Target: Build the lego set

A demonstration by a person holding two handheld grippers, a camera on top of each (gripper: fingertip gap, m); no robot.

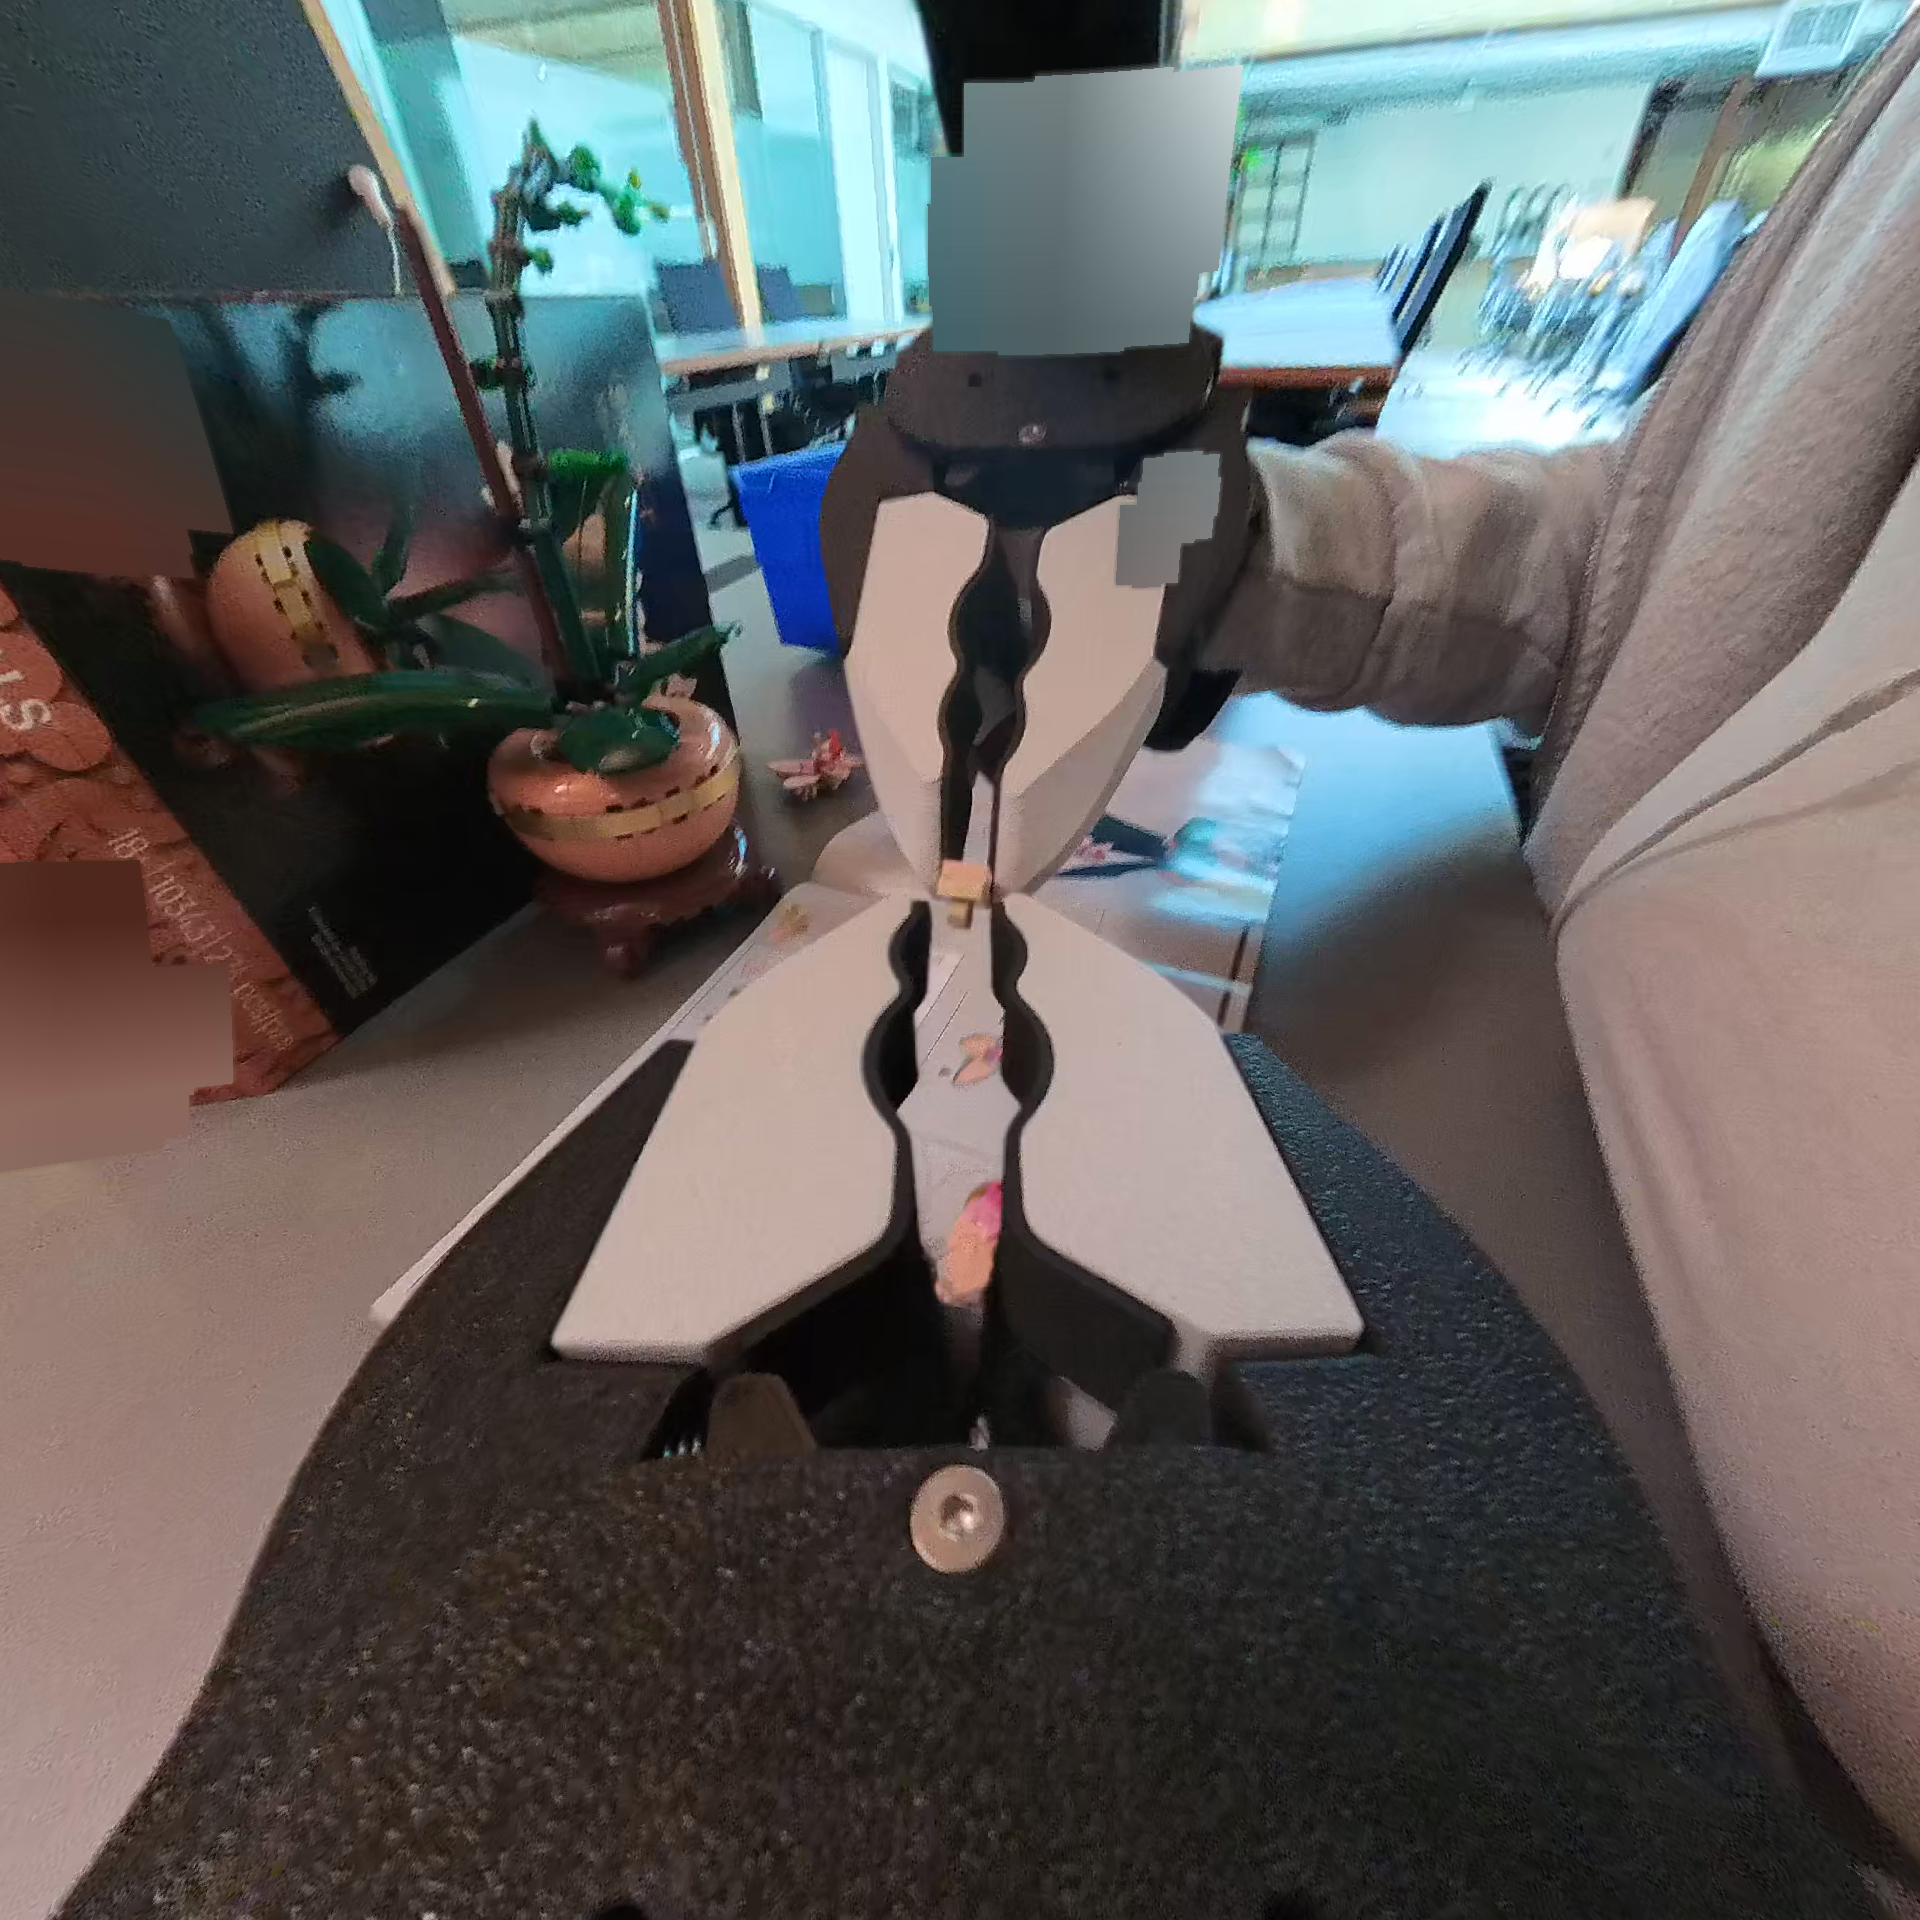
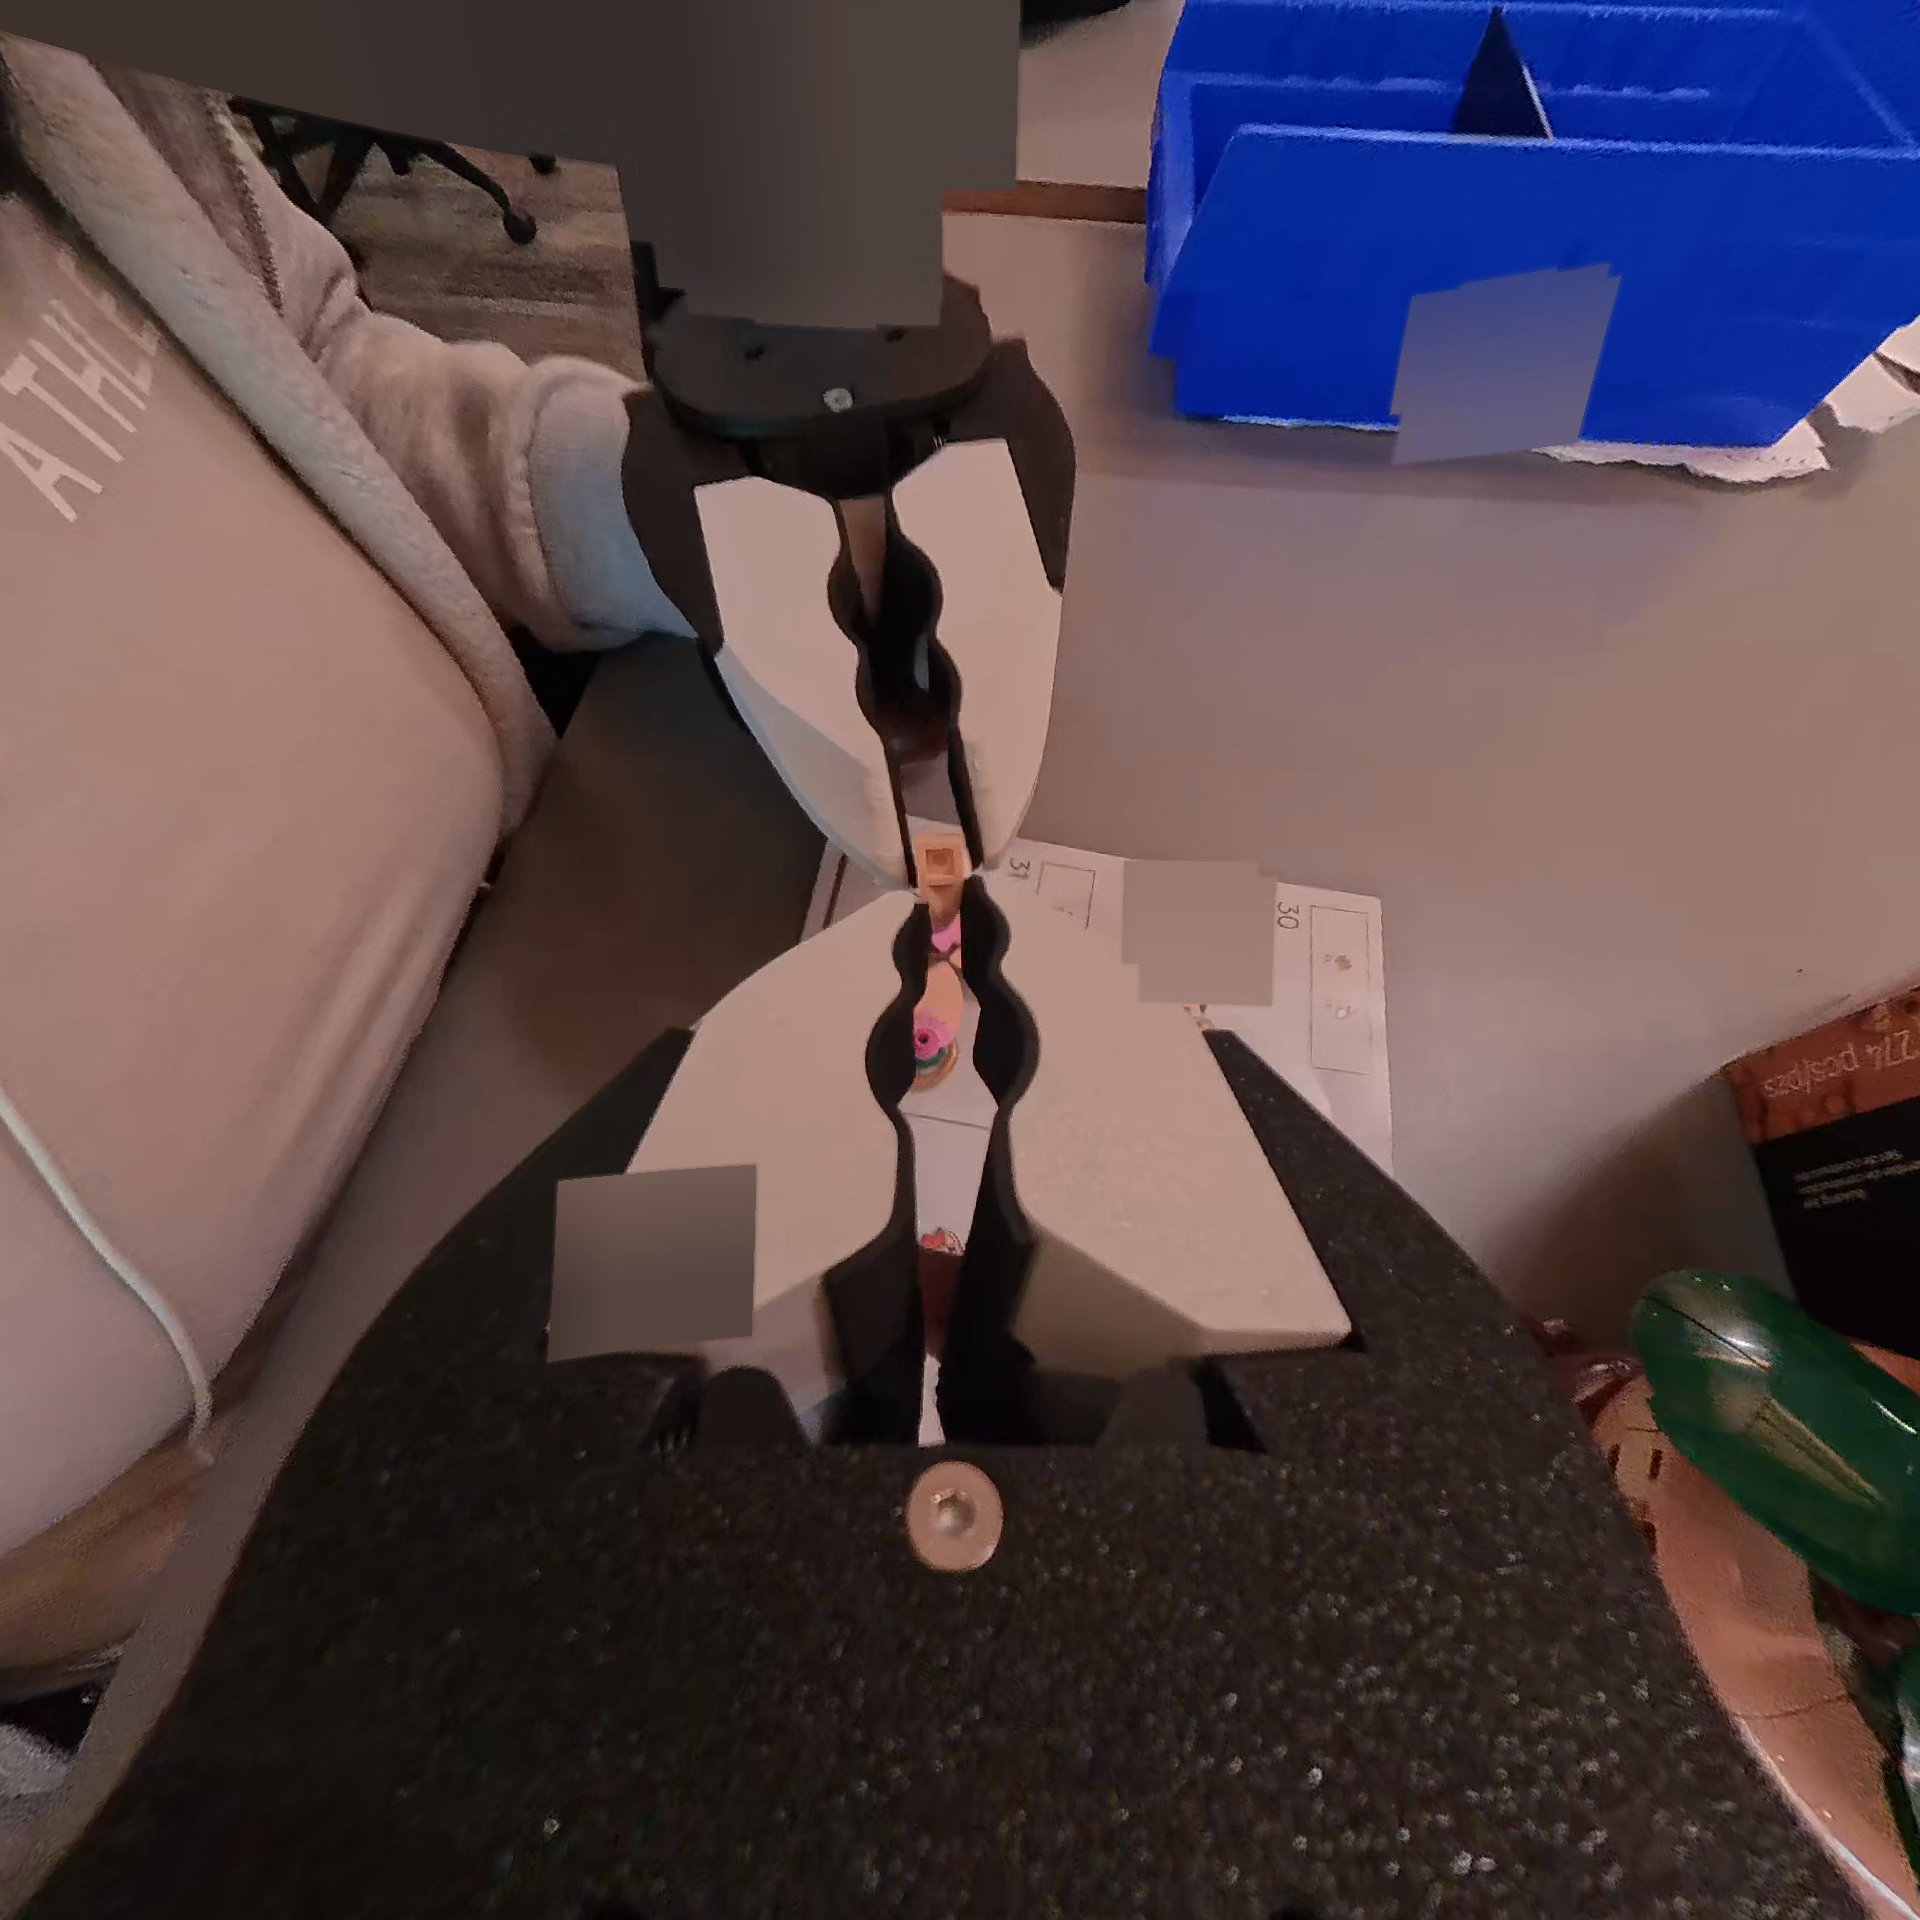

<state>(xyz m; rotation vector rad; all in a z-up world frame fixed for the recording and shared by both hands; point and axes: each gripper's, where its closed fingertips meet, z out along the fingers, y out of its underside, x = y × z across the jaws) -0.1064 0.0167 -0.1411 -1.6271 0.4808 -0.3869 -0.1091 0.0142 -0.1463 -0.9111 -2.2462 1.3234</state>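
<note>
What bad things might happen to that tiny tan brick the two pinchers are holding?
1. The tan brick is tiny and pinched only at the tips where the left hand-held gripper and right hand-held gripper meet, so it may slip out.
2. If dropped, it would likely land on the instruction sheet and might bounce away.

A pale grey table (image 2: pixel 1455 675) carries an open instruction booklet (image 2: pixel 1340 997) directly under the fingertips, a blue bin (image 2: pixel 1558 260) ahead to the right, a brick-built potted orchid (image 1: pixel 623 790) ahead to the left, and the set's box (image 1: pixel 260 831) beside that.
</note>
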